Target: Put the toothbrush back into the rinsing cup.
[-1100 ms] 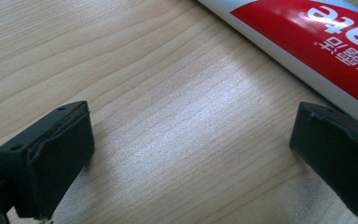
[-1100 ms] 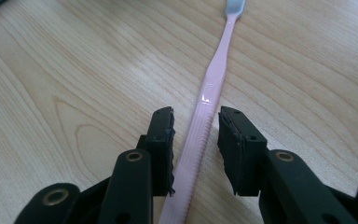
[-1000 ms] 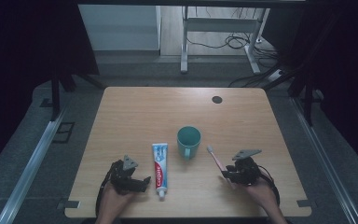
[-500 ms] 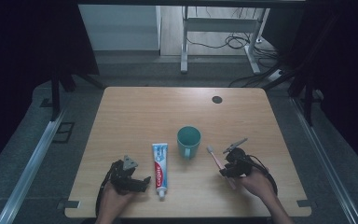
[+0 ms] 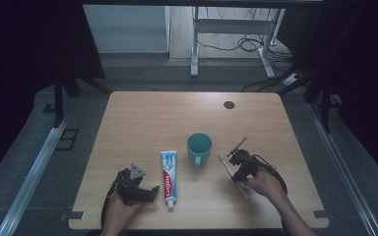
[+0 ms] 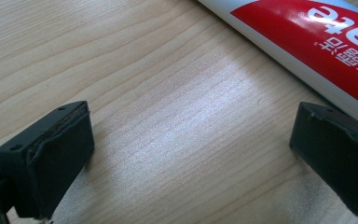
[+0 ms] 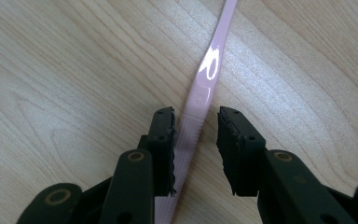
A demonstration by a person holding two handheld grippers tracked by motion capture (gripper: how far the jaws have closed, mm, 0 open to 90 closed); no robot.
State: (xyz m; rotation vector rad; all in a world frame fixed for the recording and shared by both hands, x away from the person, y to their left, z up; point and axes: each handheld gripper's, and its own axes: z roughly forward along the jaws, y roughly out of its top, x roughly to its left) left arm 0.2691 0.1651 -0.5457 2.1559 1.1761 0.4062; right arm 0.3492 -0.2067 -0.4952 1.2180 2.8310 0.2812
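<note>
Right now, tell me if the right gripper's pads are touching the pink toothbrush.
Cannot tell. In the right gripper view the toothbrush lies between the right gripper's jaws; one pad sits at its edge, the other stands off with a gap.

Count of items on the wooden table [image 5: 142, 118]: one toothpaste tube [image 5: 168, 178], white with a red band; one teal mug [image 5: 199, 147] with a single handle; one pink toothbrush [image 7: 204, 88]; one small dark round disc [image 5: 229, 104] near the far edge. Hand-held grippers: two, namely one left gripper [image 5: 150, 191] and one right gripper [image 5: 234, 162], each with two black jaws. Tables: one
</note>
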